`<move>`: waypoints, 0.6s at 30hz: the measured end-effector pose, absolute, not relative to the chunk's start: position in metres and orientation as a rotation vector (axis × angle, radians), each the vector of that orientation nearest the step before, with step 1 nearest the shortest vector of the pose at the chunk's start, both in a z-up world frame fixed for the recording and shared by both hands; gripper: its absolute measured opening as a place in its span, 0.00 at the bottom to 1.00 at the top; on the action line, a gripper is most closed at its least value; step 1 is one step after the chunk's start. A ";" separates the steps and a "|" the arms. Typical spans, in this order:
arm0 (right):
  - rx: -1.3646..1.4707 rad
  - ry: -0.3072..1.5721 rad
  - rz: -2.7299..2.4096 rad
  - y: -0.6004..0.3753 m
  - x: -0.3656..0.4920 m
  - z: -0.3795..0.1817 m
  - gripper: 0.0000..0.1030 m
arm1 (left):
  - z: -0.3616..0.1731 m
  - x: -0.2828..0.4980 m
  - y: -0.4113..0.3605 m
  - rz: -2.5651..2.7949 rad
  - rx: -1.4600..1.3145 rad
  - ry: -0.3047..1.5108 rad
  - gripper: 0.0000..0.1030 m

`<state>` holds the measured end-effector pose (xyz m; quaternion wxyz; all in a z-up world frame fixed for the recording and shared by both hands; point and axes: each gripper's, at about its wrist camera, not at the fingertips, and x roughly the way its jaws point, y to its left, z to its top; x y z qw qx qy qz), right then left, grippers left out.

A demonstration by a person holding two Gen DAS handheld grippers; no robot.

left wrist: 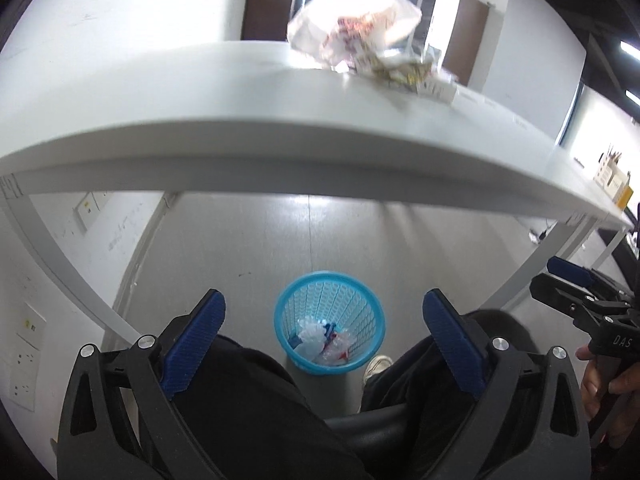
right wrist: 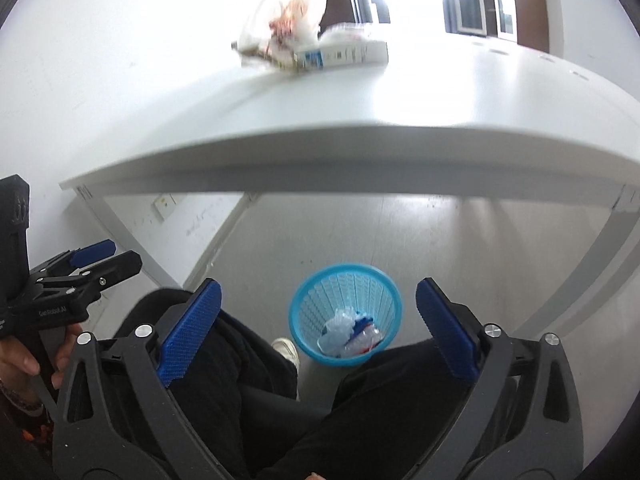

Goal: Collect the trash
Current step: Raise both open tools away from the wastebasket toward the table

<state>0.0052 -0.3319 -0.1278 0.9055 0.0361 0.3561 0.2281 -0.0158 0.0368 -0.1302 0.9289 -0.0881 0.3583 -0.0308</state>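
Trash pile (left wrist: 360, 44) sits near the table (left wrist: 200, 120) edge, both tongs gaping.

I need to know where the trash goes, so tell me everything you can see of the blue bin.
The bin is a small, round, light-blue basket, plastic by the look, with lattice walls that taper from a solid rim to a narrower base. It stands upright on the grey floor under the white table, between the seated person's knees. It is partly filled with crumpled clear plastic and blue and red scraps. No gripper touches it.
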 end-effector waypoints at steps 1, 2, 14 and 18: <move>0.079 0.718 0.469 -0.334 0.005 -0.121 0.91 | -0.124 -0.017 0.040 -0.062 -0.189 0.720 0.94; 0.082 0.701 0.468 -0.335 0.006 -0.113 0.91 | -0.117 -0.017 0.042 -0.060 -0.195 0.705 0.94; 0.106 0.519 0.442 -0.348 0.043 -0.027 0.91 | -0.044 0.014 0.039 -0.094 -0.188 0.561 0.94; 0.129 0.480 0.430 -0.354 0.062 -0.013 0.91 | -0.025 0.023 0.041 -0.101 -0.156 0.534 0.94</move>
